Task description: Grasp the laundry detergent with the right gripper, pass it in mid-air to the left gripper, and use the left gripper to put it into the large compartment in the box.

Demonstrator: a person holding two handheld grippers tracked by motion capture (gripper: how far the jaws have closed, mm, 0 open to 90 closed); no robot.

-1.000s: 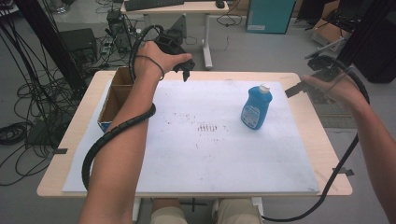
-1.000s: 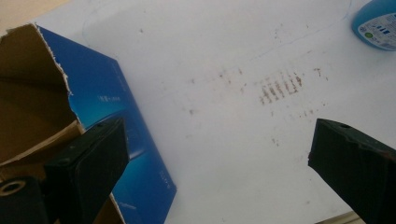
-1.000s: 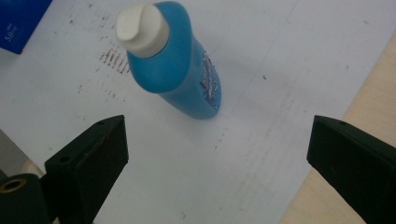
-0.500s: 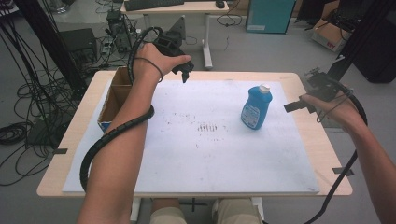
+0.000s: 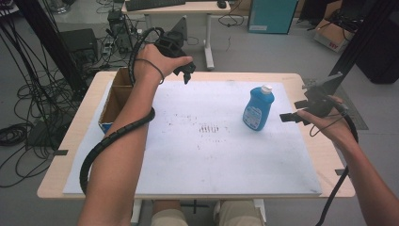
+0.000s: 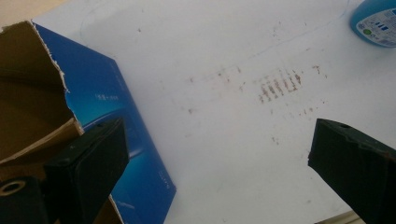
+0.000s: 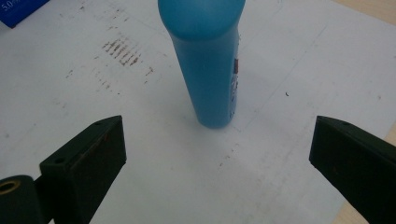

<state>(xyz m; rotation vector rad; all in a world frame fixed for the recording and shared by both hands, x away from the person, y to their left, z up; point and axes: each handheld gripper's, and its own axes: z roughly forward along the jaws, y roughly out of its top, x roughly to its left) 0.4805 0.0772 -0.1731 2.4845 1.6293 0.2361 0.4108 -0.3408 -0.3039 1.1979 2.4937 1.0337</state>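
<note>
A blue bottle with a white cap stands upright on the white sheet, right of centre. My right gripper hangs just right of it over the sheet's edge, jaws open and pointing at it. In the right gripper view the bottle rises ahead of the wide-open right gripper, nothing between the jaws. My left gripper is held above the far edge of the sheet, right of the cardboard box. It is open in the left gripper view, with the box's blue side by its left jaw.
The wooden table shows around the sheet. Brown smudges mark the sheet's middle. Beyond the table lie cables, a second desk and a teal bin. A corner of the bottle sits far off in the left gripper view.
My right gripper has come down and toward the near side, closing in on the bottle from the right. The left gripper has stayed nearly where it was.
</note>
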